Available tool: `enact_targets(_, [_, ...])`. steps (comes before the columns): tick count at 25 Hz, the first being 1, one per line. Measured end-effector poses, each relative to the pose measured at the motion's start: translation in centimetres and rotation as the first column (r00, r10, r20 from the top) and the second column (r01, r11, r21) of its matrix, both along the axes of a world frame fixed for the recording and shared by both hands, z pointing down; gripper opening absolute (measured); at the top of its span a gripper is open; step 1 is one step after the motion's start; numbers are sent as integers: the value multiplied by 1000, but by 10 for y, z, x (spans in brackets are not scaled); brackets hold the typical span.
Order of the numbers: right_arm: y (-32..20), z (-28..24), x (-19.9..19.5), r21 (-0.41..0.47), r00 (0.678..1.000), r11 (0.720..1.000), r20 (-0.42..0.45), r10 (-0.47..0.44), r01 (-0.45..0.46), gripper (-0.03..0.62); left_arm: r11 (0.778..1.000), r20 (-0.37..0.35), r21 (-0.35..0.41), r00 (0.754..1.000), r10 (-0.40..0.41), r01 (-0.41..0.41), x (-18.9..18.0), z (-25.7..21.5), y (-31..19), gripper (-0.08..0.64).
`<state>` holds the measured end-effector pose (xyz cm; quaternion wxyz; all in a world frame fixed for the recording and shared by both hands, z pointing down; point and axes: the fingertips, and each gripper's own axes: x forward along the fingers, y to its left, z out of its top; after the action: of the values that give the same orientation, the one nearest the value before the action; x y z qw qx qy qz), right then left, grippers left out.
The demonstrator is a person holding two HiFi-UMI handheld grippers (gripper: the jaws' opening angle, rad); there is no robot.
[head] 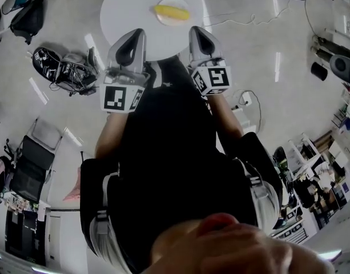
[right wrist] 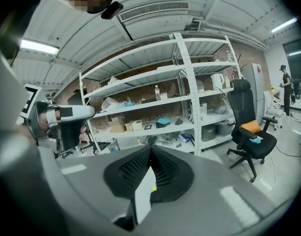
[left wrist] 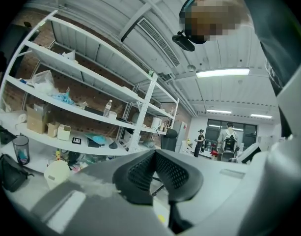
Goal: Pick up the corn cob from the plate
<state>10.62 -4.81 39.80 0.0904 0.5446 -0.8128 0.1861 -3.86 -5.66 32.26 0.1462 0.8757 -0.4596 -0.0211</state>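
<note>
1. Progress: nothing is picked yet. The corn cob [head: 171, 12] lies on the plate [head: 173, 0], upper centre of the head view, on the round white desk [head: 129, 4].
2. The left claw [head: 137, 34] and right claw [head: 196, 31] are side by side just below the desk's near edge in frame. Both are well apart from the plate, with no contact.
3. Left claw: in its own view the jaws meet at the tips with nothing between them.
4. Right claw: closed tight and empty. Its view looks out at the shelving [right wrist: 140, 97], not at the desk.
5. Left to do, as I judge it: tip one claw down toward the plate, open it, straddle the cob, close and lift. That is the whole grasp.
6. Likely snag: the cob is round and may roll on the plate if nudged off-centre.
7. Surroundings:
   - bags [head: 63, 67] on the floor, upper left
   - socket strip [head: 246, 99] with cable on the floor, right
   - office chair [right wrist: 251, 127] by the shelving
8. Nothing seen stands between the claws and the plate.
</note>
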Motion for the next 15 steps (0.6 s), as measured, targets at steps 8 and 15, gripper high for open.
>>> enact_targets(8, [-13,33,4,-54,1000,998,-14,-27,26,6,999,-14,-37,1000,-10,9,9,18,-10,4])
enact_targets(15, [-21,61,6,-105,998,993,-23,-58,55,6,996,-18,-88,1000,-13,12,22,38,-14,5])
